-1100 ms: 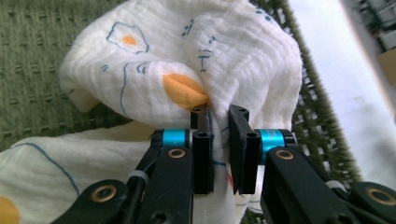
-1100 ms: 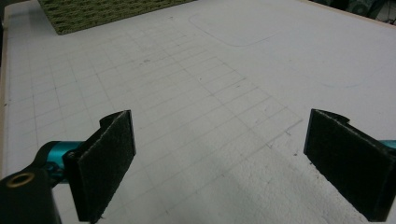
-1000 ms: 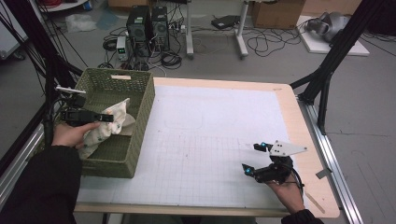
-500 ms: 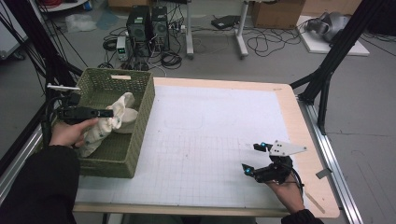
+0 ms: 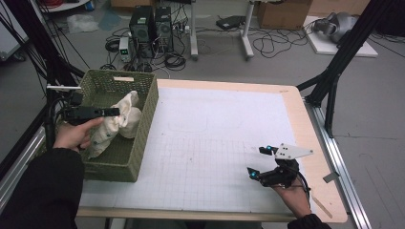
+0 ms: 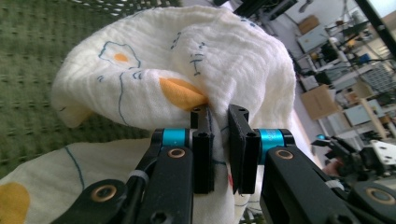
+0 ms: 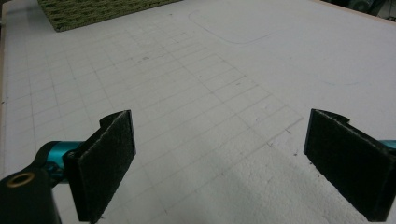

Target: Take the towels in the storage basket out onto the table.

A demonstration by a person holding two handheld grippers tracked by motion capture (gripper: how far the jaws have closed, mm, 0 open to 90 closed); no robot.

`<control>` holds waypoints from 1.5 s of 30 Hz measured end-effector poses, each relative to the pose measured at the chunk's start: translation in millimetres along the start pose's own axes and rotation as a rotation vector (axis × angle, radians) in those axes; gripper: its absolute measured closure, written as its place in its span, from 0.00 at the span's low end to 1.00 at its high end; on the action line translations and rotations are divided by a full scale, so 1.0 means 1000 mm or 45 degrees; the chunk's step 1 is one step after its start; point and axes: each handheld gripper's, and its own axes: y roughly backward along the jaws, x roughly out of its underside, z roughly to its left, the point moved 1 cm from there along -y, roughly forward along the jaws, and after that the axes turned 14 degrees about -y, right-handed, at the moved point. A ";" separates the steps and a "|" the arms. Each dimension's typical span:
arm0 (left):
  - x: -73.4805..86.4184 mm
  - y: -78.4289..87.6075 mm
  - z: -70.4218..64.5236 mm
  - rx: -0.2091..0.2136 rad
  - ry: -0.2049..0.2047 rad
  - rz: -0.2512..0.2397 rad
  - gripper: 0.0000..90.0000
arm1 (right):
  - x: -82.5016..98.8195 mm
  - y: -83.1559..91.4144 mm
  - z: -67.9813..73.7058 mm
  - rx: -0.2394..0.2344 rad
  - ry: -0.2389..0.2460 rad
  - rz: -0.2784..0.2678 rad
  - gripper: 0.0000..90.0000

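Note:
A cream cloth [image 5: 118, 123] printed with fried eggs lies bunched in the green woven basket [image 5: 143, 125] at the table's left edge. My left gripper [image 5: 112, 112] is over the basket, shut on a fold of that cloth [image 6: 177, 79]; the fabric is pinched between its black jaws [image 6: 219, 140] and drapes over them. My right gripper [image 5: 260, 162] rests low at the front right of the table, its jaws wide open [image 7: 219, 163] with nothing but the white gridded mat [image 7: 196, 93] between them.
The table's white gridded mat [image 5: 215, 138] stretches between the basket and the right hand. A wooden border [image 5: 310, 129] runs along the right side. Beyond the far edge stand computer towers [image 5: 152, 26], cables and a black frame leg [image 5: 334, 76].
My left gripper has lifted a little and shifted toward the far end of the basket, drawing the pinched cloth up with it. The right gripper has stayed in place.

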 end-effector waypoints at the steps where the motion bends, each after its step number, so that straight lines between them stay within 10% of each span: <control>1: -0.001 0.000 -0.001 -0.001 -0.004 0.002 0.90 | 0.000 0.000 0.000 0.002 0.004 -0.004 0.09; 20: -0.021 -0.026 -0.045 0.195 -0.075 -0.052 0.90 | -0.001 -0.001 -0.001 0.001 0.005 -0.014 0.09; 45: -0.023 -0.101 -0.107 0.345 -0.181 0.086 0.90 | -0.003 0.001 -0.002 -0.007 0.003 -0.033 0.09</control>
